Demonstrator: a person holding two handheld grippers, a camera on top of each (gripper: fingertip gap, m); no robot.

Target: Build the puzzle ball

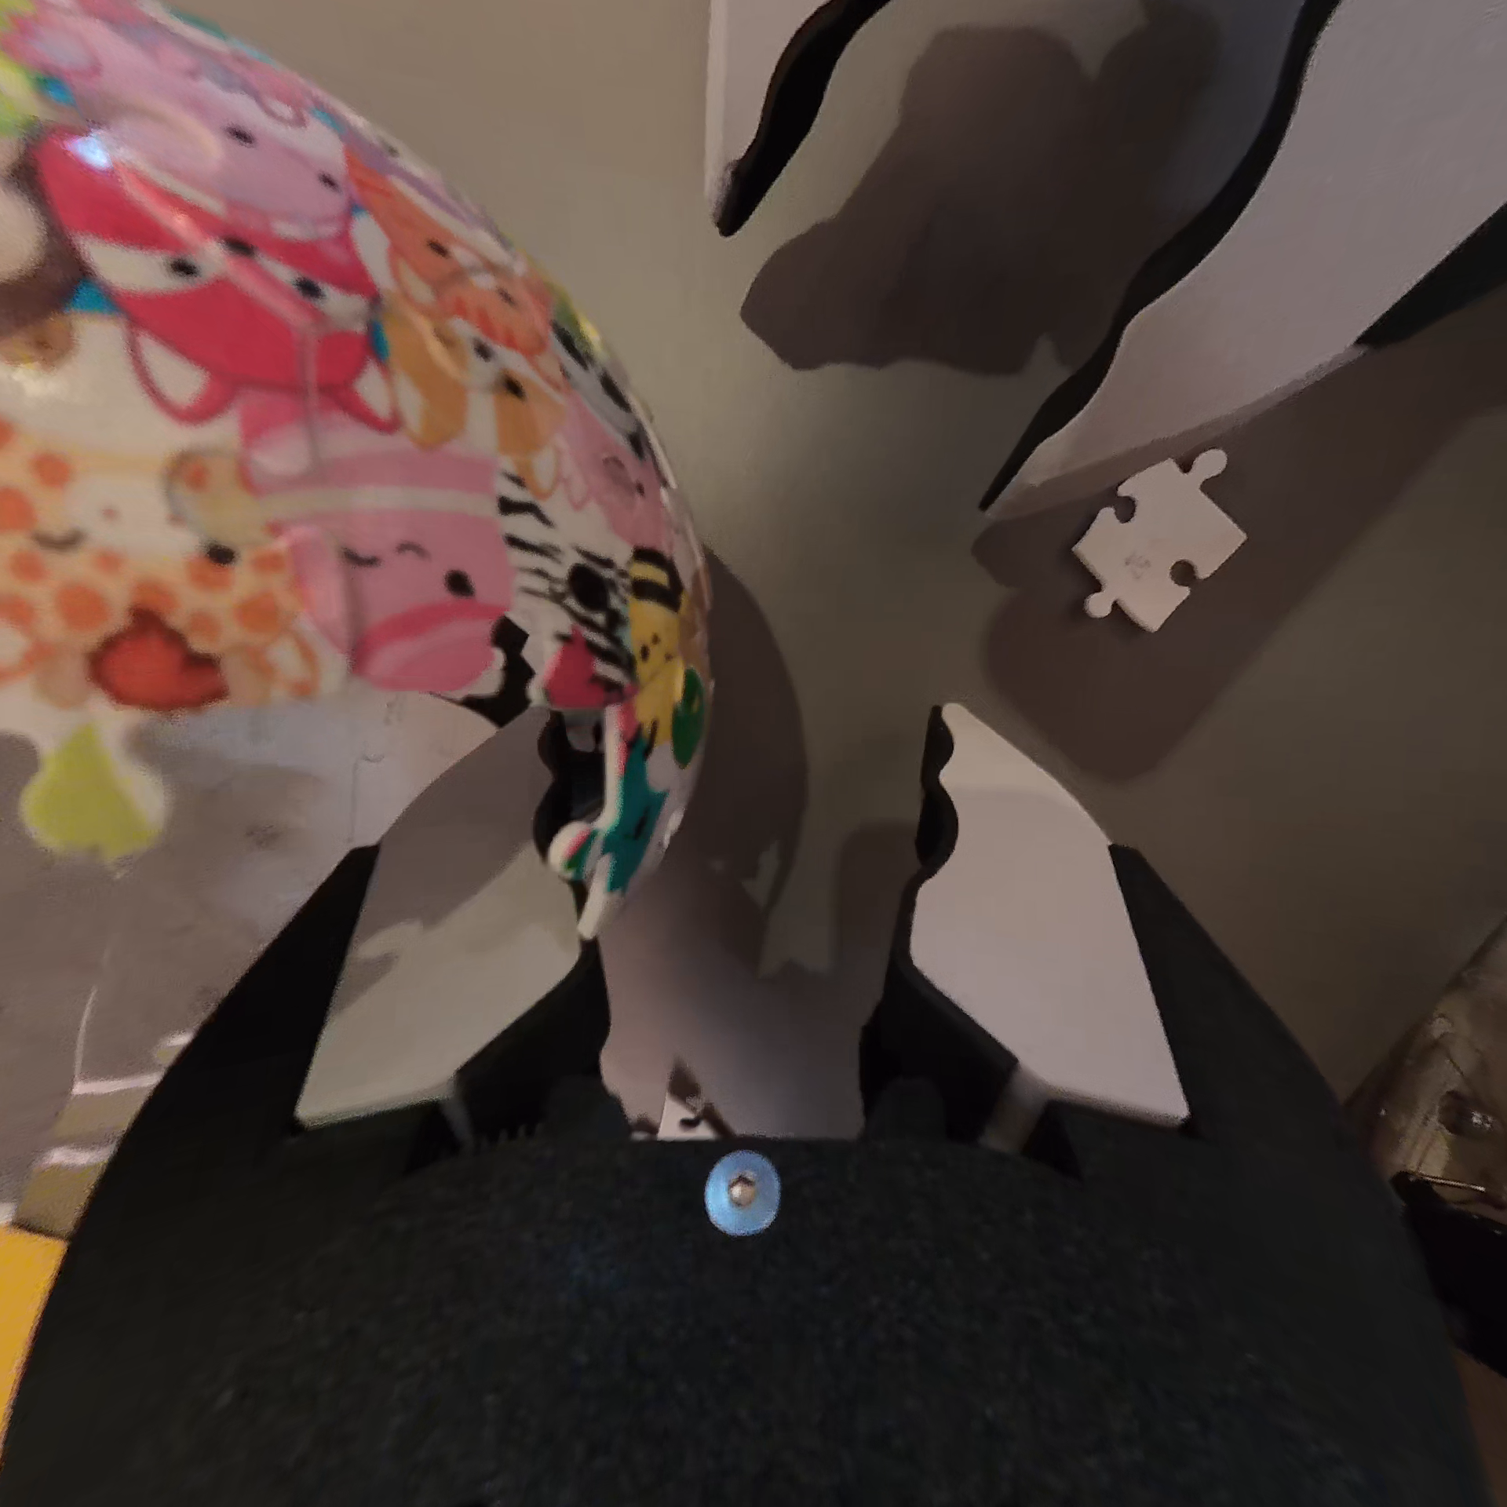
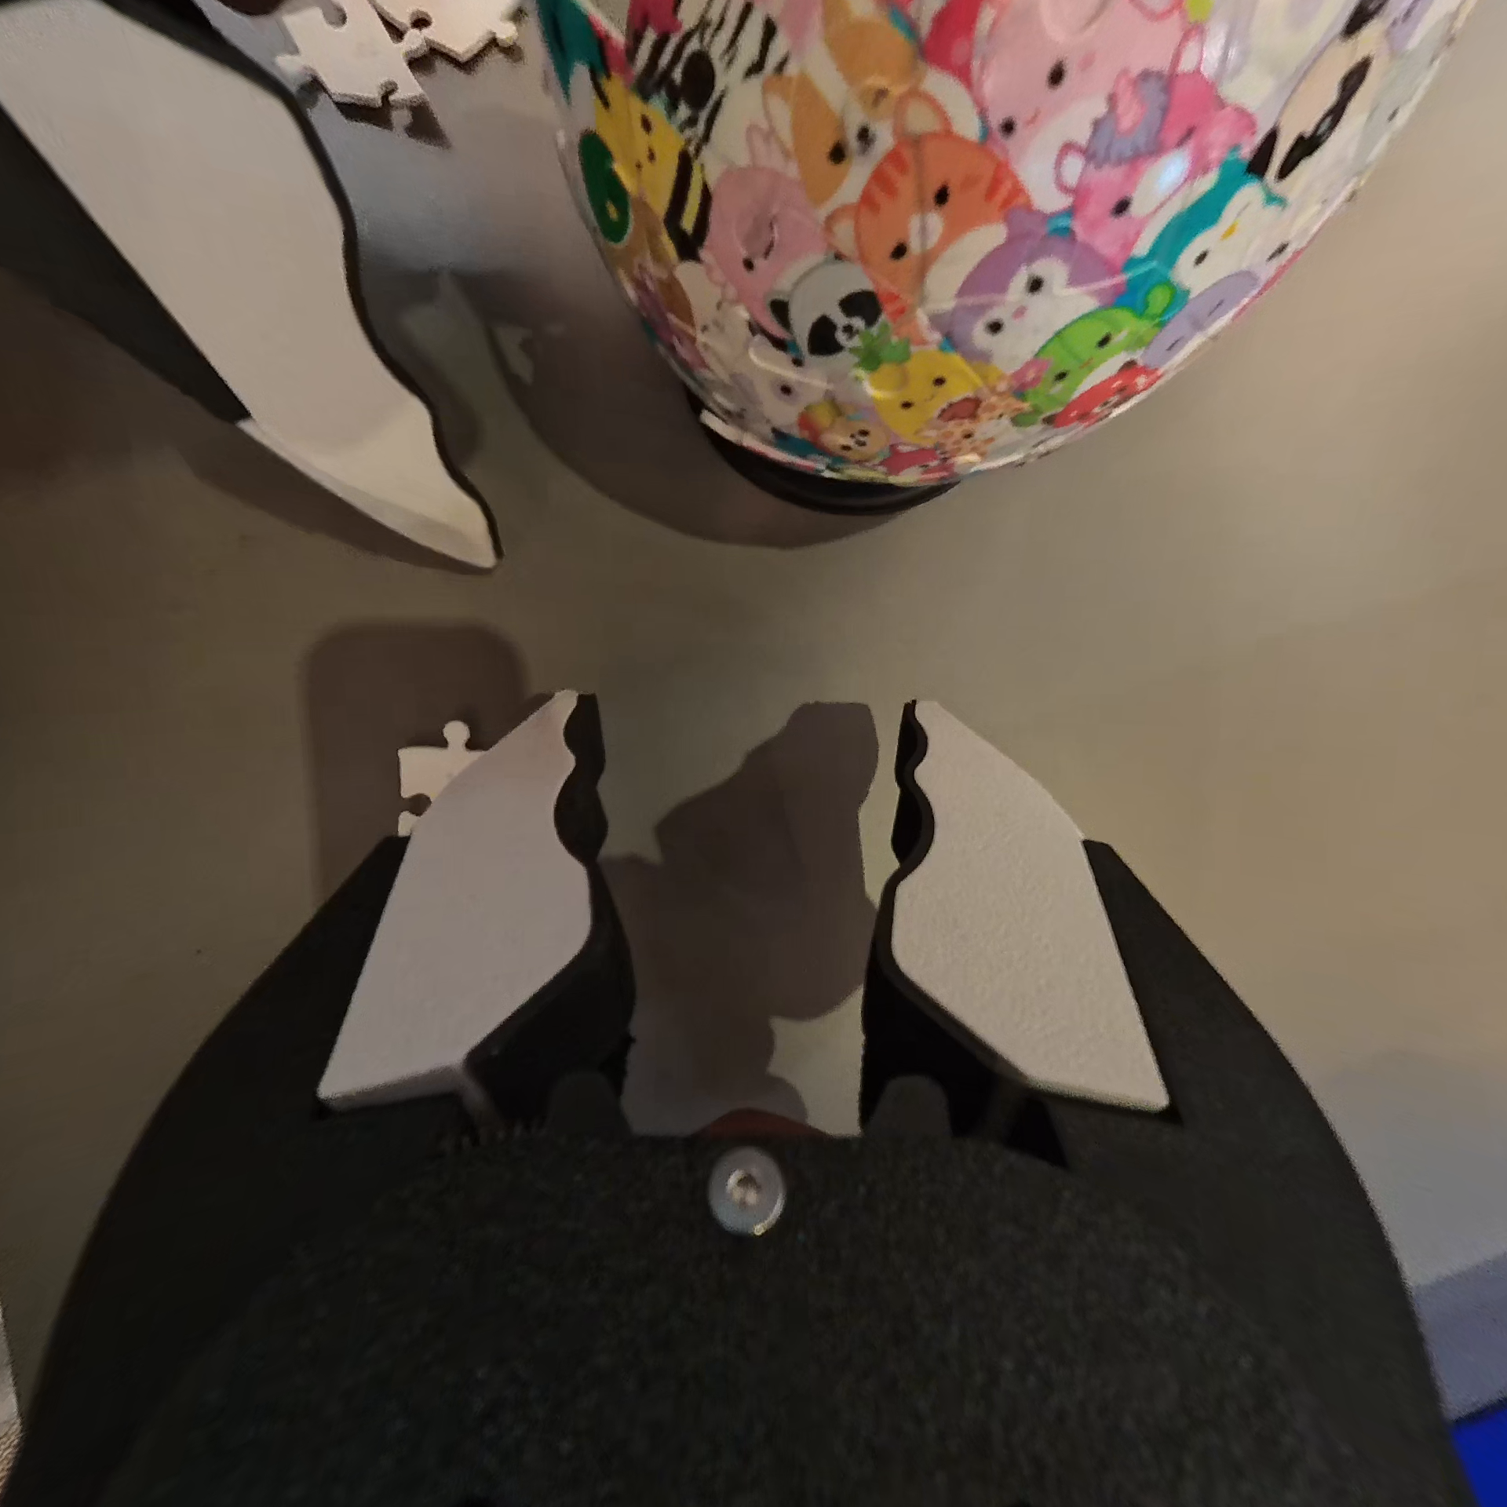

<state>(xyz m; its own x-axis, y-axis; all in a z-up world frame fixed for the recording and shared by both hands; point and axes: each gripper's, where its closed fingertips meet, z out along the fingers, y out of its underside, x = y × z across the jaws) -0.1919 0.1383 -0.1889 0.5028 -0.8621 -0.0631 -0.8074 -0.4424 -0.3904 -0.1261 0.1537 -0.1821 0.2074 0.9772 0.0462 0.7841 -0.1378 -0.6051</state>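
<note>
From my remote station I record the following. The left tool (image 1: 738, 738) is spread apart with nothing between its white-and-black fingers; its left finger (image 1: 457, 881) sits against the lower edge of the colourful cartoon-animal puzzle ball (image 1: 285, 391) — whether it actually touches I cannot tell, the view being blurred there. The ball is unfinished on that side, with a jagged gap at its lower right edge (image 1: 571, 783). The right tool (image 2: 742, 718) is likewise released, jaws parted and empty, hovering low over the plain grey surface (image 2: 1060, 652); the puzzle ball (image 2: 978, 228) stands ahead of it on a dark round base (image 2: 840, 493), well apart from its fingertips. One loose white puzzle piece, face down (image 1: 1158, 542), lies on the surface (image 1: 620, 204) to the right in the left wrist view, just beside the other tool's finger (image 1: 1207, 342); in the right wrist view the same piece (image 2: 432, 766) shows partly hidden behind the right tool's left finger (image 2: 489, 881). Further face-down pieces in a small heap (image 2: 391, 41) lie at the top left, near the ball — their number I cannot make out.
</note>
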